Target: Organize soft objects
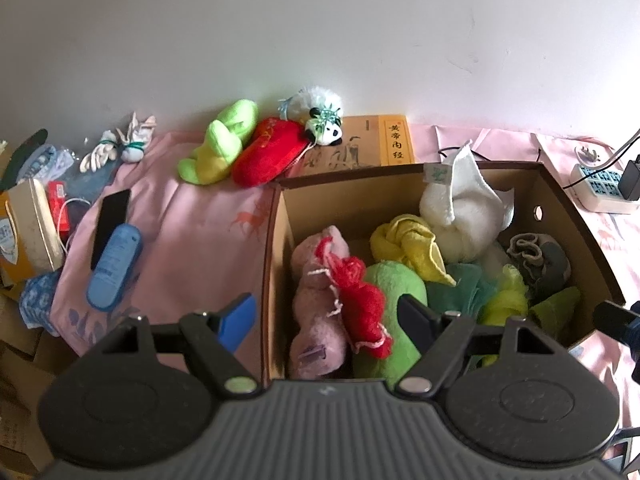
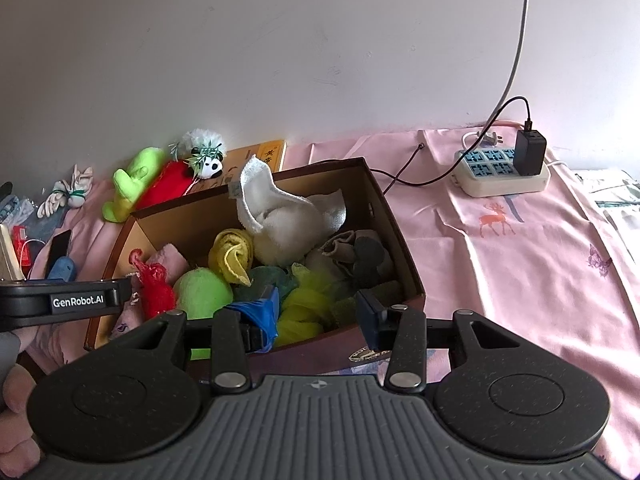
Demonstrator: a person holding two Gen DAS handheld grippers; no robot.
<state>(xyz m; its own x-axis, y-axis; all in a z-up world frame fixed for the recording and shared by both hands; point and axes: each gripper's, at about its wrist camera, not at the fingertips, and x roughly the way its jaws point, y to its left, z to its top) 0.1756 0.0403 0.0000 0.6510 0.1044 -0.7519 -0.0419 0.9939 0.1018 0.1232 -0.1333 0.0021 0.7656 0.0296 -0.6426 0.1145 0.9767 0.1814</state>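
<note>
Many soft toys and towels fill the cardboard box (image 1: pixel 280 240), a white towel (image 1: pixel 464 208) at its back. Behind the box lie a green plush (image 1: pixel 220 148) and red plush (image 1: pixel 268 156). Left gripper (image 1: pixel 326 314) gapes wide over the box's near-left corner, gripping nothing; right gripper (image 2: pixel 320 312) stands part-open at the near rim, empty.

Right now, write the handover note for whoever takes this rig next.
Left tool: open, empty, hovering at the cardboard box near edge.
Right tool: open, empty, above the box's front wall.
Done: box holds the white towel, yellow cloth, pink plush, red yarn piece and others.
Left: green plush, red plush, panda toy and the white tied cloths lie outside on the pink sheet.
</note>
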